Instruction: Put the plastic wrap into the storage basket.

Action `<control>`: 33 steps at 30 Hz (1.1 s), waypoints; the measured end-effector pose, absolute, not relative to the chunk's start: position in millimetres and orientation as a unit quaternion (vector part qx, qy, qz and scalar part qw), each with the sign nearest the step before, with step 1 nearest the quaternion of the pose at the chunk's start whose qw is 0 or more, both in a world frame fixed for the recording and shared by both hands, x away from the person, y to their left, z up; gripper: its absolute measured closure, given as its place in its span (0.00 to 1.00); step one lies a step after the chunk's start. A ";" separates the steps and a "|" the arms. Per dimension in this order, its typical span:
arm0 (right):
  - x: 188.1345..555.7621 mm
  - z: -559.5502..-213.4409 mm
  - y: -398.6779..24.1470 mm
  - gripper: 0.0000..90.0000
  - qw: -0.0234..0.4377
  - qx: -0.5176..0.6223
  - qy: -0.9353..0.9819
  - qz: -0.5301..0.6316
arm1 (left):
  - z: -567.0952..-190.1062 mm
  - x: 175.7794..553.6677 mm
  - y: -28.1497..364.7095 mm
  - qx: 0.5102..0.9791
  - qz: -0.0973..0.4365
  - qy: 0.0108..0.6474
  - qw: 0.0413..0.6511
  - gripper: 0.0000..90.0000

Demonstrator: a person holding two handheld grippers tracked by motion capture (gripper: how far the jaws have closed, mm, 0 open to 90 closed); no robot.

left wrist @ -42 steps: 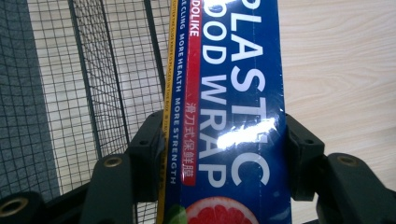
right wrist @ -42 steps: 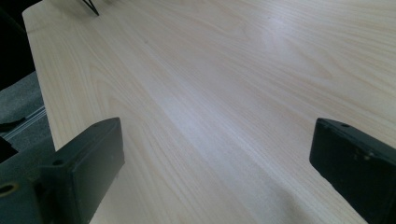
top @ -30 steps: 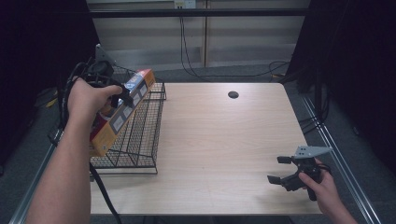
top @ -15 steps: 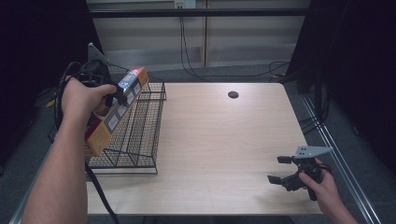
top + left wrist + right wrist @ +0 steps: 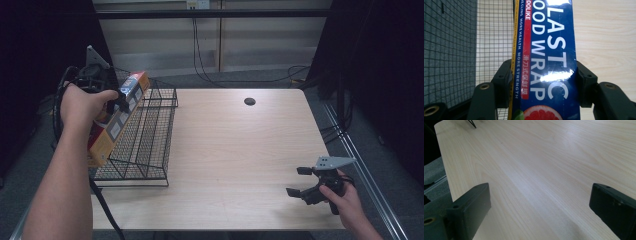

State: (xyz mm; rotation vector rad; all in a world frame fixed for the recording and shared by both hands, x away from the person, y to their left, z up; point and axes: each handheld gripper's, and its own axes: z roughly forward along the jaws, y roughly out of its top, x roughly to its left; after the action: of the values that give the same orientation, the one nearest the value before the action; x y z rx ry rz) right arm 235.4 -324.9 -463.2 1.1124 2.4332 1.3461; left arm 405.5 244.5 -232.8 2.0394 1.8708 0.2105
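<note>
Since a second ago, the left gripper (image 5: pixel 120 102) has carried the plastic wrap box (image 5: pixel 116 122) a little toward the left edge of the high view, away from the middle of the wire rack (image 5: pixel 145 137), while the right gripper (image 5: pixel 304 181) has kept its place.

Beneath both grippers spreads the pale wood counter (image 5: pixel 235 150). The wire rack stands on the counter's left part, just below and to the right of the left gripper, well apart from the right gripper.

The plastic wrap box is clamped between the left gripper's jaws; in the left gripper view the box (image 5: pixel 546 60) runs straight out ahead of the gripper (image 5: pixel 544 82), its narrow sides pressed by the pads. It hangs tilted at the rack's left edge, one end high by the gripper, the other lower toward the person.

The right gripper (image 5: pixel 539 202) hovers low over bare counter near the right front corner, its jaws spread wide with nothing between them.
</note>
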 end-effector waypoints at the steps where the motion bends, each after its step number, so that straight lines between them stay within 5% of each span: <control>1: 235.2 -462.9 -324.7 0.04 0.074 0.370 0.810 0.448 | -232.7 405.5 245.5 0.720 0.077 0.665 0.183 0.48; 33: 235.2 -463.4 -322.7 0.04 0.074 0.368 0.813 0.446 | -253.4 409.3 270.3 0.670 0.098 0.715 0.171 0.48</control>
State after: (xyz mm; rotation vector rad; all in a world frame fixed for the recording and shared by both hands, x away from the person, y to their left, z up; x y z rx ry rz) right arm 235.2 -322.7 -463.4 1.1051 2.4386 1.3372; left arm 409.3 270.3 -253.4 1.9029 2.0312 0.2794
